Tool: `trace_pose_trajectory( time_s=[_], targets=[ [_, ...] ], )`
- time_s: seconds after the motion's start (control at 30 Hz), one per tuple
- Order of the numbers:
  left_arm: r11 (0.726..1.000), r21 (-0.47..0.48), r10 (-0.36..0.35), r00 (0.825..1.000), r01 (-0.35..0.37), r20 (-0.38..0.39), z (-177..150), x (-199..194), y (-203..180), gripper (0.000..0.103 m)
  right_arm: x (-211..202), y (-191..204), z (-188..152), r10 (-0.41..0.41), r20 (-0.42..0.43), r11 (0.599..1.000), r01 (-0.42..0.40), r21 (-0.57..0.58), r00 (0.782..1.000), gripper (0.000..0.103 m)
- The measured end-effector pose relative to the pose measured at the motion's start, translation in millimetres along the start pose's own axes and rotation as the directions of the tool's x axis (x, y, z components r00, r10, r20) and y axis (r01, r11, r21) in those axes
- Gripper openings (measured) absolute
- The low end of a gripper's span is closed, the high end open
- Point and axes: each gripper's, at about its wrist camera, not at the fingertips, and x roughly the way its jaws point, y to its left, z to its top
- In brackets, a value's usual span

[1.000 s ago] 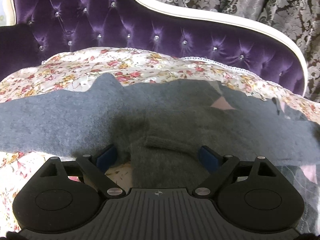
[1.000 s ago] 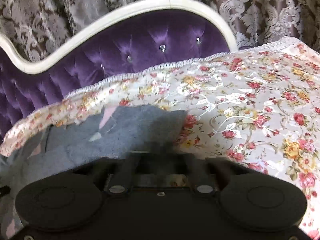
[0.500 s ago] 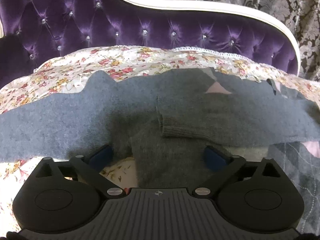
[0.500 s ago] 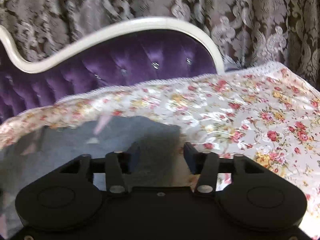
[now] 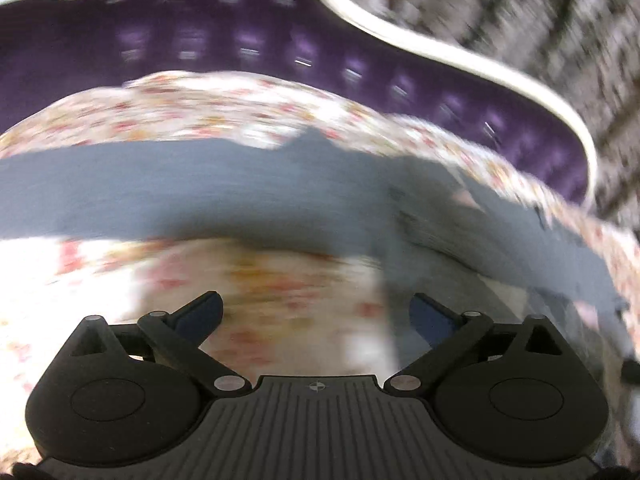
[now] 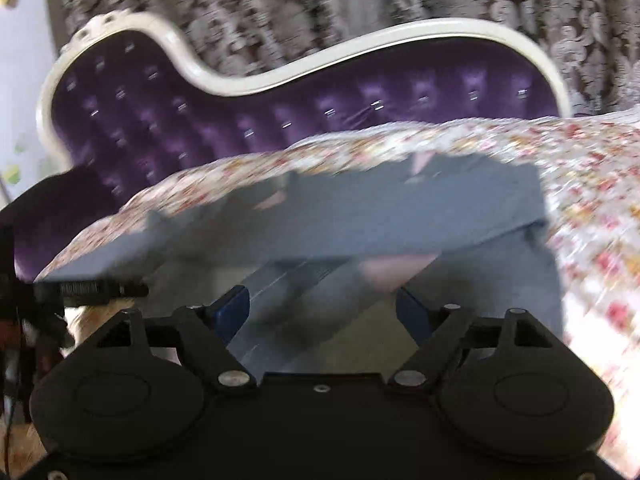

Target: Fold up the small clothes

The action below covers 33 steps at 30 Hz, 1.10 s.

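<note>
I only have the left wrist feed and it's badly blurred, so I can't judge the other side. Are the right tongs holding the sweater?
Observer: No. The right tongs are open, with nothing pinched; the grey sweater lies spread beneath and ahead of them.
Operator: Is its right end doubled over?
Observer: It looks so. In the right wrist view an upper layer ends in a straight edge, with a lower grey layer showing beneath it.
Operator: Anything beyond that end?
Observer: Only the floral bedspread, as far as the blur allows.
</note>
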Motion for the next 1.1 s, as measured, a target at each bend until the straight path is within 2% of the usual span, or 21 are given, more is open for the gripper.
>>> trace_pose_trajectory(
  time_s=[0.17, 0.27, 0.3, 0.37, 0.57, 0.7, 0.97, 1.07, 1.1],
  targets=[
    [0.985, -0.140, 0.111, 0.989, -0.096, 0.102, 0, -36, 73, 0.101, -6, 25, -18, 0.059, -0.016, 0.998, -0.060, -0.028, 0.998, 0.082],
    [0.970, -0.176, 0.189, 0.974, -0.166, 0.123, 2, -47, 107, 0.096, -6, 37, -24, 0.080, -0.027, 0.996, -0.081, -0.032, 0.996, 0.082],
    [0.967, -0.186, 0.200, 0.972, -0.175, 0.126, 3, -50, 115, 0.091, -4, 39, -25, 0.086, -0.032, 0.996, -0.087, -0.030, 0.996, 0.082],
    [0.959, -0.214, 0.215, 0.969, -0.185, 0.124, 4, -51, 134, 0.091, -3, 46, -28, 0.087, -0.041, 0.995, -0.089, -0.034, 0.995, 0.082],
    [0.935, -0.319, 0.202, 0.972, -0.156, 0.118, 4, -37, 178, 0.091, 0, 62, -33, 0.091, -0.059, 0.994, -0.094, -0.055, 0.994, 0.082],
    [0.924, -0.348, 0.207, 0.972, -0.157, 0.112, 3, -24, 193, 0.091, 2, 70, -32, 0.095, -0.070, 0.992, -0.100, -0.072, 0.993, 0.082],
    [0.929, -0.347, 0.202, 0.961, -0.128, 0.187, 17, -16, 198, 0.090, 13, 77, -34, 0.091, -0.104, 0.991, -0.101, -0.088, 0.990, 0.082],
    [0.924, -0.365, 0.205, 0.955, -0.116, 0.214, 24, -15, 200, 0.087, 14, 79, -36, 0.093, -0.112, 0.991, -0.103, -0.089, 0.989, 0.082],
    [0.923, -0.367, 0.203, 0.956, -0.114, 0.214, 27, -14, 202, 0.081, 15, 80, -36, 0.094, -0.113, 0.990, -0.105, -0.090, 0.989, 0.082]
  ],
)
